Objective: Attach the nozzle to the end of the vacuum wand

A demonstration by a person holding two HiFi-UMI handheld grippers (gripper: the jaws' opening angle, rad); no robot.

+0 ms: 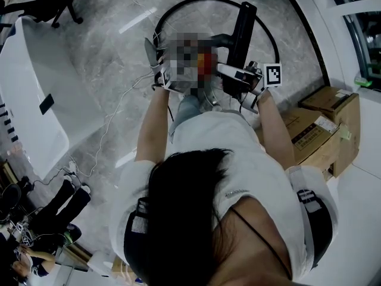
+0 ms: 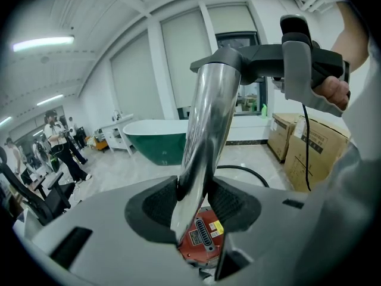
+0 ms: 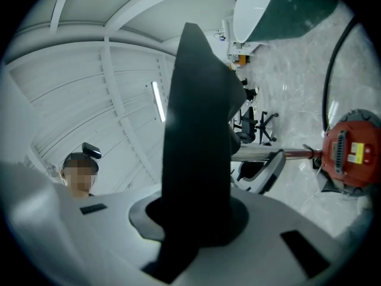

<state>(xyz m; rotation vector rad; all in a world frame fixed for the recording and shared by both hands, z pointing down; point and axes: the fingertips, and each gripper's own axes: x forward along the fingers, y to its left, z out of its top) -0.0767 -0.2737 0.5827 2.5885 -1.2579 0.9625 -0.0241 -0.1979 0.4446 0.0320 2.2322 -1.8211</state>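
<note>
The chrome vacuum wand (image 2: 205, 130) rises between the pads of my left gripper (image 2: 193, 195), which is shut on it. Its upper end meets the dark grey collar of the nozzle (image 2: 256, 55); I cannot tell how deep it sits. My right gripper (image 3: 193, 210) is shut on the black nozzle (image 3: 199, 142), and from the left gripper view it (image 2: 300, 70) clamps that piece. In the head view the left gripper (image 1: 162, 76) and the right gripper (image 1: 241, 76) are side by side, with the nozzle (image 1: 244, 28) pointing away. The red vacuum body (image 2: 202, 237) lies on the floor below.
A black hose (image 1: 208, 2) loops over the marble floor beyond the grippers. Cardboard boxes (image 1: 321, 130) stand at the right, a white bathtub (image 1: 30, 100) at the left, a green tub (image 2: 155, 139) farther off. Thin cables (image 1: 113, 118) trail on the floor. People (image 1: 36, 219) stand at lower left.
</note>
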